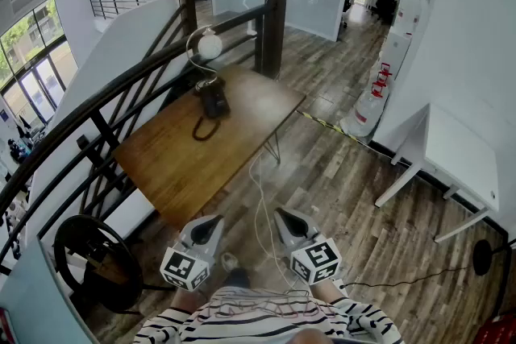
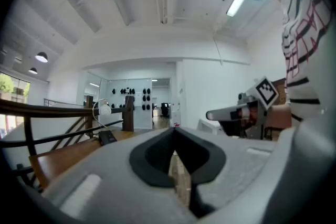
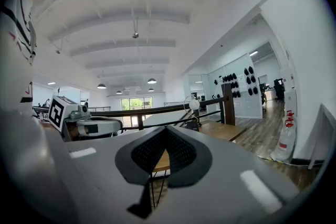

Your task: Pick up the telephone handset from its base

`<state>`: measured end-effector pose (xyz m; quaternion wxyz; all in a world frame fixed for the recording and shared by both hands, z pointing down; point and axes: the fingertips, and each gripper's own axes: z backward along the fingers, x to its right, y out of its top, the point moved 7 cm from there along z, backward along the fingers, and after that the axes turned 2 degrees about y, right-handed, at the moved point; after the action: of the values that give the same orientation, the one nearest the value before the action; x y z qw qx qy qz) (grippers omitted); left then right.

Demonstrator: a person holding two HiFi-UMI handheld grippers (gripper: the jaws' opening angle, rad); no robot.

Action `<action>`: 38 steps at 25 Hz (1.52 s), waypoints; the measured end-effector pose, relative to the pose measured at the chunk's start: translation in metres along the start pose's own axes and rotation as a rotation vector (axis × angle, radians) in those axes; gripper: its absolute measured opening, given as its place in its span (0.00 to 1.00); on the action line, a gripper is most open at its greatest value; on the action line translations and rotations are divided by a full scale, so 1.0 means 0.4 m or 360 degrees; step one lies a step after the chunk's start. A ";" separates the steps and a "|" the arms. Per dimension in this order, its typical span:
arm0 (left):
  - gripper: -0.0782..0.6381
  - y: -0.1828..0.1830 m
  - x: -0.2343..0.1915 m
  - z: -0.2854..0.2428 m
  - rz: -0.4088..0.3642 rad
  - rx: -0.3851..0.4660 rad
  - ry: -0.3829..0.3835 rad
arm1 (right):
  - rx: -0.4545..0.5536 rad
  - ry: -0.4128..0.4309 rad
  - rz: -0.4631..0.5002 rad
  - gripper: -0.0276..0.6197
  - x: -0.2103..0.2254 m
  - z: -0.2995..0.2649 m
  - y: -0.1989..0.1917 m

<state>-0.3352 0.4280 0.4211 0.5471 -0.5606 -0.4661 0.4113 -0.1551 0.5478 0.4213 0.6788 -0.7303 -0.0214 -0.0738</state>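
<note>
Black stair rail (image 1: 97,105) hugs the left side of the wooden table (image 1: 185,173), so a wide swing on that side could clip it. The gooseneck lamp (image 1: 208,46) stands just behind the telephone (image 1: 214,101); an overshoot would likely knock it. The cord (image 1: 203,129) could drag the base on the lift.

Left gripper (image 1: 211,221): tongs closed tight, nothing in them, held level near the body. Going in without opening first would just shove the phone. The white cable (image 1: 260,197) on the floor looks like a snag risk on approach. Right gripper (image 1: 284,215): same, closed and empty.

Telephone: black, small, at the far end of the table, well apart from both grippers. Its cord loops toward the near side. Can't separate handset from base at this range.
</note>
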 end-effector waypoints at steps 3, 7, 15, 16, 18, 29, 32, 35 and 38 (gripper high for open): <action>0.11 -0.002 0.010 -0.001 0.0013 0.0000 0.0001 | -0.0010 0.0001 -0.0003 0.04 0.000 0.008 -0.006; 0.11 -0.002 0.013 -0.013 0.0007 0.0006 0.0008 | -0.0008 0.0019 -0.0008 0.04 0.008 0.001 -0.005; 0.12 -0.017 -0.046 -0.047 0.0043 0.0058 0.0016 | 0.0061 0.0074 -0.0009 0.12 0.029 -0.084 -0.010; 0.12 -0.019 -0.064 -0.054 0.0049 0.0060 0.0018 | 0.0055 0.0075 0.0012 0.17 0.032 -0.106 -0.008; 0.12 -0.023 -0.106 -0.073 0.0064 0.0065 0.0029 | 0.0039 0.0073 0.0037 0.17 0.043 -0.155 0.002; 0.34 -0.045 -0.394 -0.197 0.0128 0.0088 0.0090 | 0.0009 0.0045 0.0074 0.37 0.135 -0.460 0.041; 0.37 -0.042 -0.472 -0.238 0.0133 0.0088 0.0076 | 0.0015 0.0030 0.0076 0.39 0.160 -0.543 0.060; 0.38 -0.038 -0.548 -0.269 0.0139 0.0081 0.0055 | 0.0020 0.0004 0.0076 0.41 0.181 -0.618 0.077; 0.39 -0.035 -0.619 -0.286 0.0150 0.0078 0.0041 | 0.0023 -0.0027 0.0076 0.42 0.191 -0.687 0.091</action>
<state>-0.2815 0.1605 0.4303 0.5468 -0.5737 -0.4217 0.4406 -0.0966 0.2665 0.4145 0.6854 -0.7263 -0.0104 -0.0511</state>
